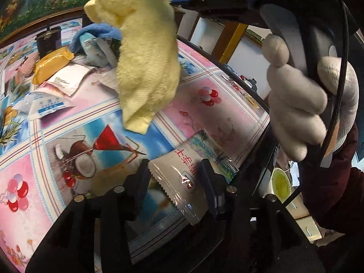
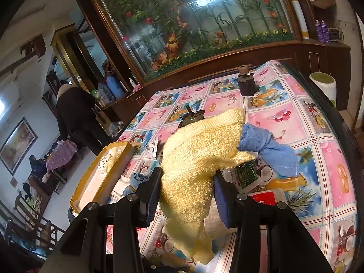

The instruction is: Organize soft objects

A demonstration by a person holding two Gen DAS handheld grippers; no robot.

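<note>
The right claw (image 2: 187,193) pinches a yellow towel (image 2: 200,157) (dangling over the surface (image 2: 318,163)); the left claw (image 1: 175,177) pinches a sachet (image 1: 182,173).

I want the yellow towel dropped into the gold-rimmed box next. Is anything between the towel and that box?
Nothing visible blocks it. The yellow towel hangs lifted in the right tool, and the gold-rimmed box lies open just to its left in the right wrist view. The blue towel sits on the opposite side.

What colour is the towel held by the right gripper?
Pale yellow terry towel; clearest in the right wrist view.
</note>
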